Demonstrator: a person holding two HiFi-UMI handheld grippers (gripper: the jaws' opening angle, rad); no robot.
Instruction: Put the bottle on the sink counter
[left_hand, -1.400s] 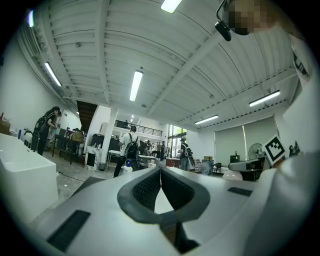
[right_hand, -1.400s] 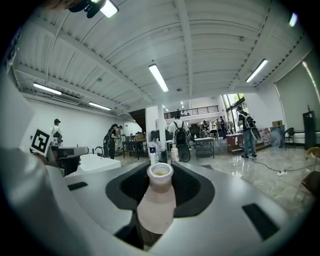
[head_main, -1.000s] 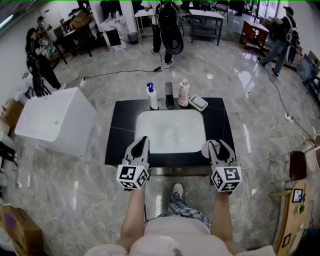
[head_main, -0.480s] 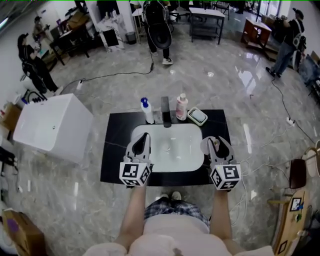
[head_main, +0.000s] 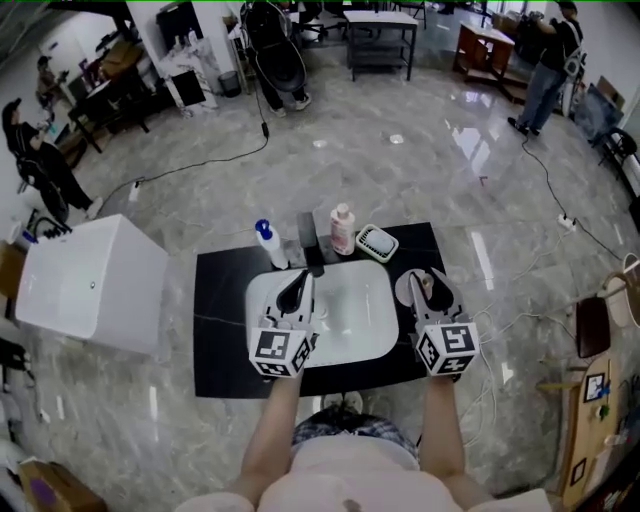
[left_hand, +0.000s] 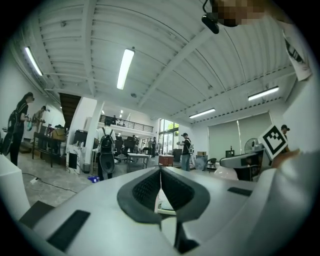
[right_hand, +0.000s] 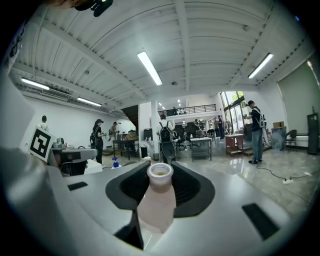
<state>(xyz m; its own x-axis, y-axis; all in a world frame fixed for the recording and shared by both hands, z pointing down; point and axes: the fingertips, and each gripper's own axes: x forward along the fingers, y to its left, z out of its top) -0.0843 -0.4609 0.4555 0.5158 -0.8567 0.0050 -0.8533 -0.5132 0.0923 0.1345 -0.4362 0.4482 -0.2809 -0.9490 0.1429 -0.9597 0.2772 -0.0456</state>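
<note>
The bottle, clamped in the right gripper, is now brought over the worktop for placing, while the left gripper is carried alongside with jaws together, empty

A large open workshop hall. The glossy grey marble floor trailed with black cables, a freestanding black sink worktop, a metal-framed table and ceiling strip lights show it.

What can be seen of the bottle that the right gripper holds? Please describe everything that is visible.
The bottle is small and pale pinkish white, apparently matte plastic. It has a short neck with a thick white rim, and the mouth is open, with no cap. It stands about upright, mouth up, clamped at its body between the dark fingers of the right gripper, above the right part of the black sink counter. Its base is hidden.
</note>
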